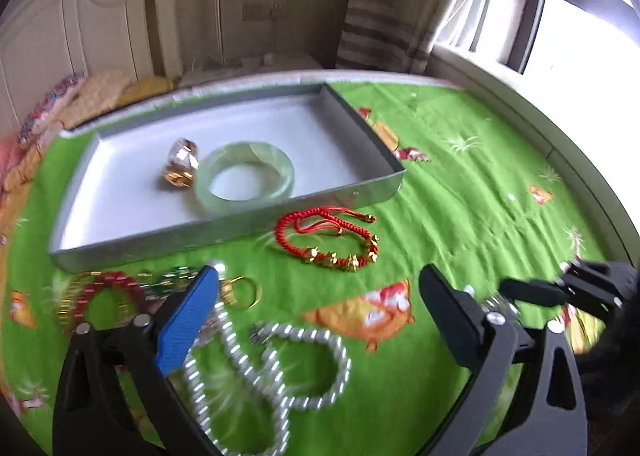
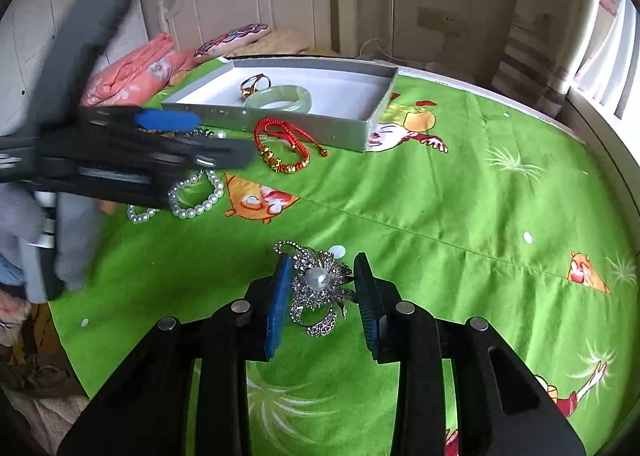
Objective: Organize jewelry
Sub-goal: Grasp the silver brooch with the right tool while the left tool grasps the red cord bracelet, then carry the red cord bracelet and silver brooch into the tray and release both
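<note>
A grey shallow box point(image 1: 352, 192) point(image 2: 348, 128) holds a pale green jade bangle point(image 1: 244, 176) point(image 2: 280, 98) and a gold ring point(image 1: 180, 164) point(image 2: 253, 85). A red cord bracelet with gold beads point(image 1: 328, 240) point(image 2: 282, 146) lies in front of it. My left gripper point(image 1: 320, 284) is open above a pearl necklace point(image 1: 272, 368) point(image 2: 196, 192); it also shows in the right wrist view point(image 2: 192, 136). My right gripper point(image 2: 324, 268) is partly open, its jaws on either side of a silver rhinestone brooch with a pearl point(image 2: 318, 288), gaps showing on both sides.
A red, green and gold beaded bangle set point(image 1: 108, 296) and a gold ring point(image 1: 244, 292) lie left of the pearls. All rests on a green cartoon-print bedspread point(image 2: 460, 216). A headboard, pillows and a window edge surround it.
</note>
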Action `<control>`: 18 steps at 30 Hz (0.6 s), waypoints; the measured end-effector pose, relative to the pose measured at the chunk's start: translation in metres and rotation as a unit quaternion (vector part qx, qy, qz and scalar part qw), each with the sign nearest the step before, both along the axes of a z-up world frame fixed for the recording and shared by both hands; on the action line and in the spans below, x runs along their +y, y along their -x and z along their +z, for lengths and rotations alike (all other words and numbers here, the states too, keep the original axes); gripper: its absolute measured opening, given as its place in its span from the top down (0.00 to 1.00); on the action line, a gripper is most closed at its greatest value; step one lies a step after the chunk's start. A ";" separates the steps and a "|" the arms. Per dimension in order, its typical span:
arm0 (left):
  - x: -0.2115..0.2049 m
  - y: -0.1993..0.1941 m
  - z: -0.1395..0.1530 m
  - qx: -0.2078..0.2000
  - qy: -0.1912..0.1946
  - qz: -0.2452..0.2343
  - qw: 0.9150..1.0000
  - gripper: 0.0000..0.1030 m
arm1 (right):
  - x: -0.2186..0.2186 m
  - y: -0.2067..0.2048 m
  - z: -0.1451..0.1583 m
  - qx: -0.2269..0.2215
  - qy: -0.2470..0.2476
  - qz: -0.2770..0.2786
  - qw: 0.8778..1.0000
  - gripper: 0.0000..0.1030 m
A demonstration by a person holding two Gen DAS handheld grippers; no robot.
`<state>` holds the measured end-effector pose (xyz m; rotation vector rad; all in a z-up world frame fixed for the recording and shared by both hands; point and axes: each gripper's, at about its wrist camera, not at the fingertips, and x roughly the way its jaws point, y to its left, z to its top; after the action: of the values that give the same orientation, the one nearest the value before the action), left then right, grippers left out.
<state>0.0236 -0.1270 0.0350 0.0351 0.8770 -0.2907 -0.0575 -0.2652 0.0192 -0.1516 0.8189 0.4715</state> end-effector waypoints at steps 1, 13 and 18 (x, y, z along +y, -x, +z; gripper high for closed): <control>-0.003 -0.009 -0.006 0.006 0.000 0.006 1.000 0.13 | 0.000 0.000 0.000 0.000 -0.001 0.000 1.000 0.69; -0.028 -0.014 -0.002 -0.041 -0.023 -0.024 0.999 0.95 | -0.011 0.003 0.003 -0.005 -0.032 -0.011 0.999 0.69; -0.020 0.004 0.011 -0.057 -0.008 -0.032 0.998 0.95 | -0.015 0.005 0.007 -0.013 -0.039 -0.016 0.999 0.69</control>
<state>0.0197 -0.1466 0.0464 0.0928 0.7663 -0.3380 -0.0626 -0.2800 0.0261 -0.0719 0.7742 0.4703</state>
